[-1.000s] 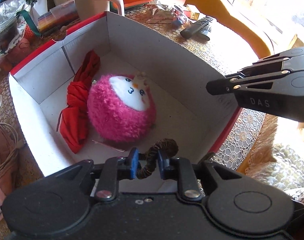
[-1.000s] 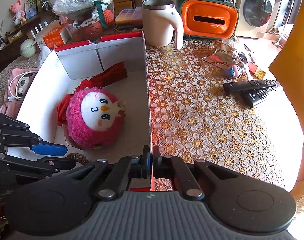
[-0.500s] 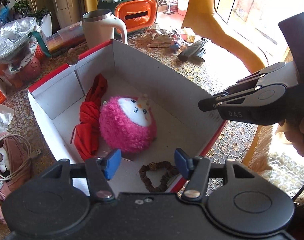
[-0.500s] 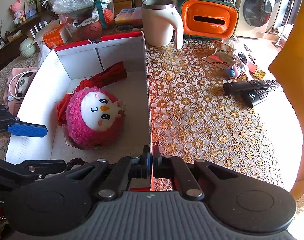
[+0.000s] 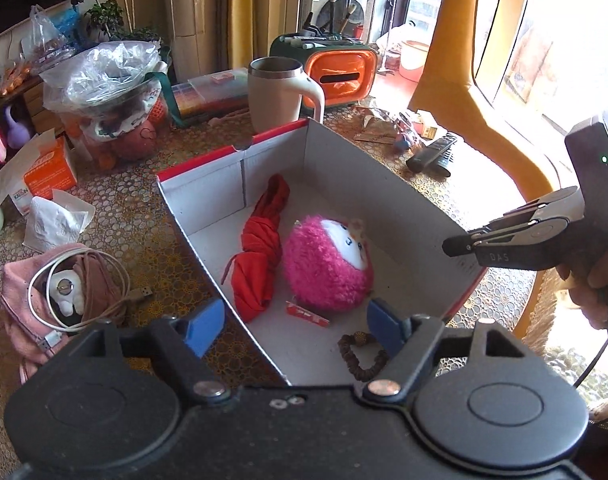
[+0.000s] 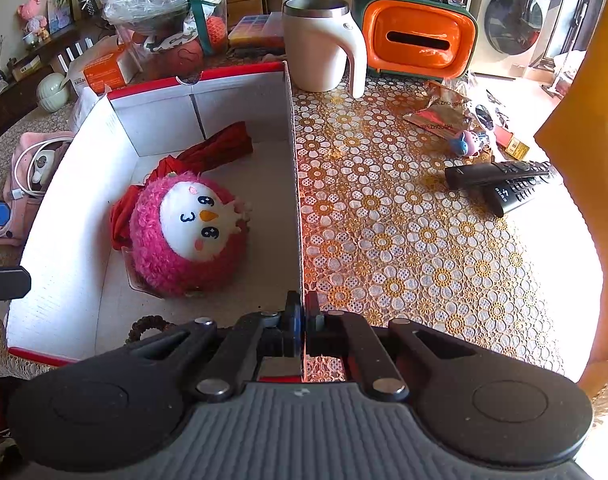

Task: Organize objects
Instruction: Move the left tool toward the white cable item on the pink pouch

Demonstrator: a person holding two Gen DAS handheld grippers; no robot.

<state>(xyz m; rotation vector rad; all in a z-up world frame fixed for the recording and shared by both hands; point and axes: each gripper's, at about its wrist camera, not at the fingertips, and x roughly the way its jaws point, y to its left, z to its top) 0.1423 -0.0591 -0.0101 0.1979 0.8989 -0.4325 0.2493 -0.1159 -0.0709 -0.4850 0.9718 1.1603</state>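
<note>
Hovering left gripper (image 5: 295,322) — jaws spread wide, nothing between them | red cloth (image 5: 259,252) along the box's left wall | pink plush (image 5: 328,266) just beside it, mid-floor | brown bead bracelet (image 5: 362,354) lying on the near floor of the box (image 5: 384,184) | right gripper (image 6: 302,316) — jaws pinching the box's right wall.

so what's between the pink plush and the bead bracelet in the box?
Left wrist view: a small red-and-white packet on the box floor, between pink plush and bead bracelet.
</note>
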